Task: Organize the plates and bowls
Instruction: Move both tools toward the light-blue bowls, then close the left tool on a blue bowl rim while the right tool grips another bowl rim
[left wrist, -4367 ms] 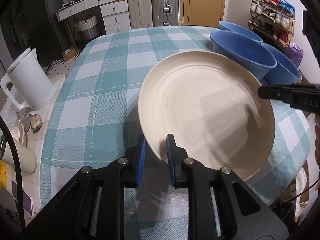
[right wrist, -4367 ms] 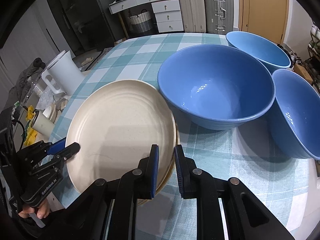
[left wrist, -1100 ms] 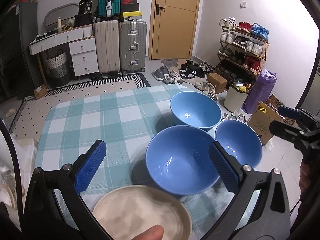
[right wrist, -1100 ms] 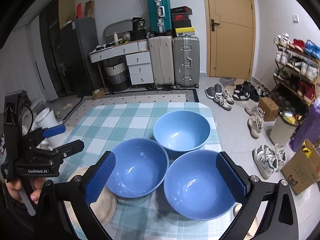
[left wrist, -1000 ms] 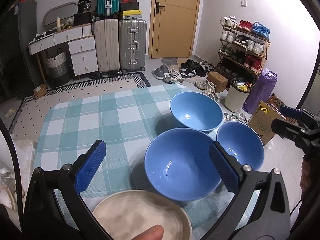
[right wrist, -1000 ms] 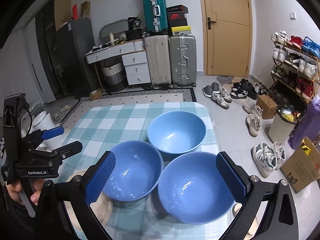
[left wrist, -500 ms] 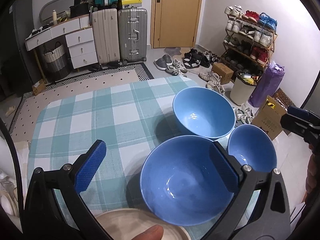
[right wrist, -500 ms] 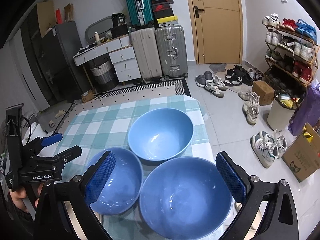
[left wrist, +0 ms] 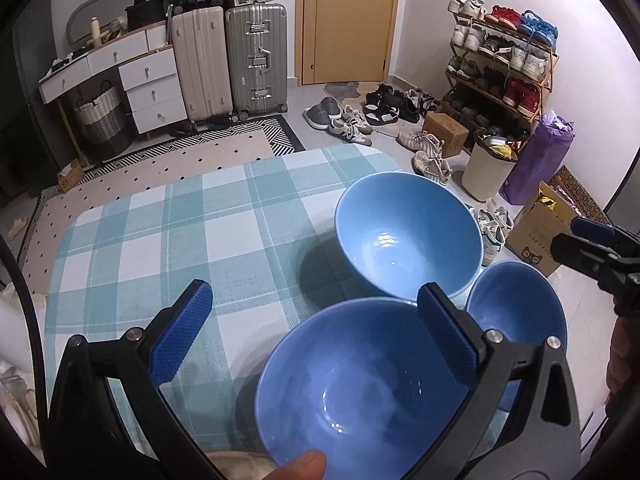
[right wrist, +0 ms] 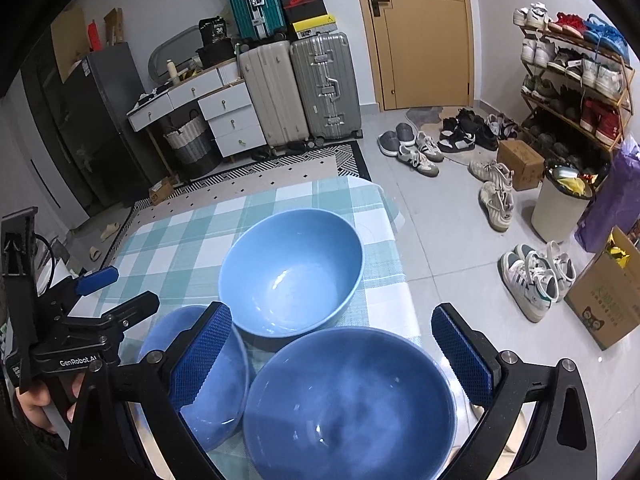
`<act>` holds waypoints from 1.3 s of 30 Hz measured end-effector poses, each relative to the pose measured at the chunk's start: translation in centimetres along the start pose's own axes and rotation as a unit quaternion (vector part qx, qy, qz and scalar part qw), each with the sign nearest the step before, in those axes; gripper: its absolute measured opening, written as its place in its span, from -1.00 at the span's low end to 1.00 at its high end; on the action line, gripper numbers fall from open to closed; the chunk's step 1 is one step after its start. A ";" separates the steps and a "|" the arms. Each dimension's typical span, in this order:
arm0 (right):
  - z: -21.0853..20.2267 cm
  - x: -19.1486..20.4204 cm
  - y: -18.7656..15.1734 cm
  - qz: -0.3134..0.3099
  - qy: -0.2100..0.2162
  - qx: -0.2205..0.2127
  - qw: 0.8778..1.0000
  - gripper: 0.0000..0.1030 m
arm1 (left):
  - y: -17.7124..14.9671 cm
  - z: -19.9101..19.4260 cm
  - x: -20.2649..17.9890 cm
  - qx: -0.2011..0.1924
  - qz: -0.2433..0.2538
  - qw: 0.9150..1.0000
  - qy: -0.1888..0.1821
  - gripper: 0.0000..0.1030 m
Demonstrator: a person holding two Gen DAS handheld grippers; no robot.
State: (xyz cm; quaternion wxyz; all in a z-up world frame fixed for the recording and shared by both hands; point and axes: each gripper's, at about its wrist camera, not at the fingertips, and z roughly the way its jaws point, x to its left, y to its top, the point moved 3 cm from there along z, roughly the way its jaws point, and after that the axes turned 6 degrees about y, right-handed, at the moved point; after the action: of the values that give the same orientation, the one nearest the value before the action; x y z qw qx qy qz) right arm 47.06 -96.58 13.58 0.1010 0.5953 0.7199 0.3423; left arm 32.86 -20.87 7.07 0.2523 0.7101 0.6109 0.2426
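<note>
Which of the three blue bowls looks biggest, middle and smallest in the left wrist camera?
1. Nearest bowl looks largest.
2. Far bowl.
3. Right bowl looks smallest, but it is partly hidden.
Nearness inflates the first; all three may match.

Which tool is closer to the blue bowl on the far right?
Right. The right tool hangs open over that bowl. The left tool is open over the neighbouring bowl, off to its left.
</note>
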 end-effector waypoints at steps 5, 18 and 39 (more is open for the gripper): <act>1.8 -0.9 0.3 0.008 -0.002 0.012 1.000 0.98 | 0.8 1.9 -0.8 0.009 0.006 1.000 0.003 0.98; 7.0 -1.3 0.8 0.000 -0.008 0.041 0.999 0.95 | 2.1 8.3 -1.7 0.045 0.005 0.999 -0.003 0.99; 12.9 -1.6 0.7 -0.003 0.004 0.094 0.996 0.23 | 2.1 15.6 -2.0 0.091 0.013 0.996 -0.022 0.23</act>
State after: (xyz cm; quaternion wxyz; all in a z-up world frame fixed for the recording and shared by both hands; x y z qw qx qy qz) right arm 55.16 -93.21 4.01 0.0427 0.5986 0.7508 0.2758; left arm 44.38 -24.13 -3.41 0.1962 0.7434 0.6153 0.1739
